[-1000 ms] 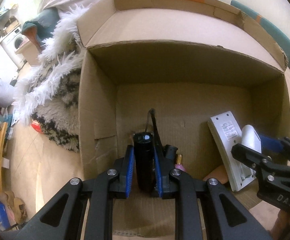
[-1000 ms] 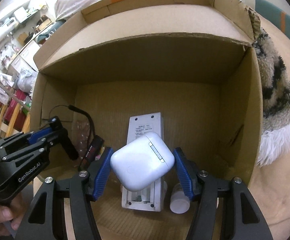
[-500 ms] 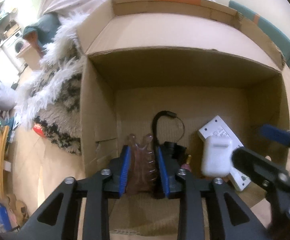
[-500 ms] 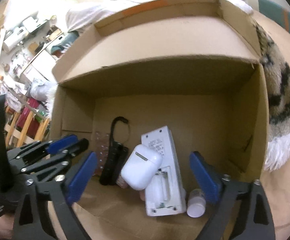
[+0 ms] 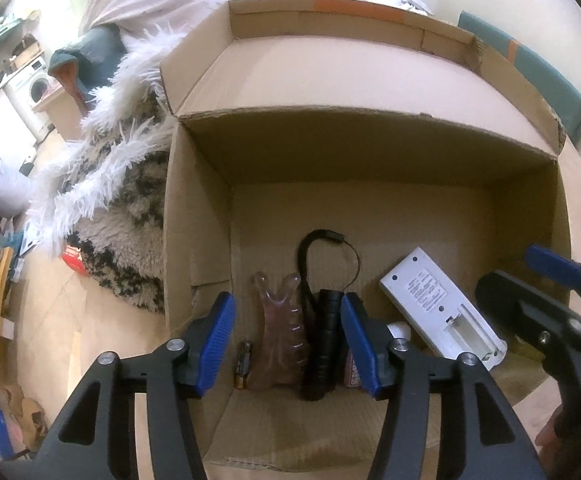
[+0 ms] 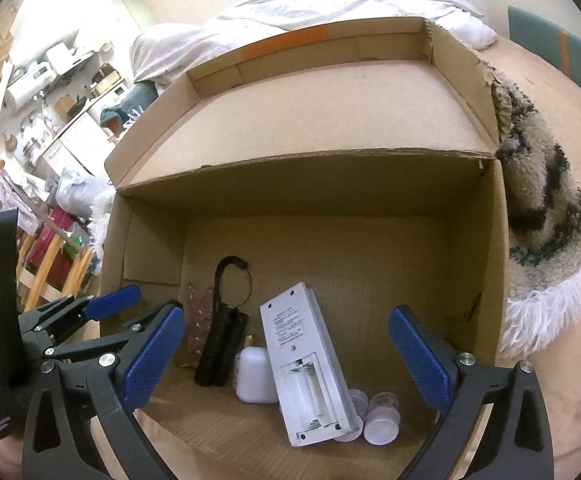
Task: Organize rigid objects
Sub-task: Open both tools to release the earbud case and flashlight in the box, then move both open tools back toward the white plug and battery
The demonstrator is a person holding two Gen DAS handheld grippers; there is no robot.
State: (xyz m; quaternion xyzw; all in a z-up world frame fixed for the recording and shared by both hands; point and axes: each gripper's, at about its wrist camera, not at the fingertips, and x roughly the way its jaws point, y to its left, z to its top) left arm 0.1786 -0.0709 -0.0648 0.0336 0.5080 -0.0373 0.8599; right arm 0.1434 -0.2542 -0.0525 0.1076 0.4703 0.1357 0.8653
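Both loads now lie in the box (image 6: 498,264): torch (image 5: 324,336) beside the comb (image 5: 278,336), earbud case (image 6: 254,376) against the remote (image 6: 306,364). The left gripper (image 5: 286,344) has just been opening, nothing clamped; the right gripper (image 6: 286,352) gapes empty. Nothing loose shows outside the box.

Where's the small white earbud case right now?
In the right wrist view, the small white earbud case lies on the floor of the cardboard box, between the black cylindrical flashlight on its left and the white remote control on its right.

Both hand-held grippers opened; black flashlight (image 5: 324,336) and earbud case (image 6: 253,376) now lie released.
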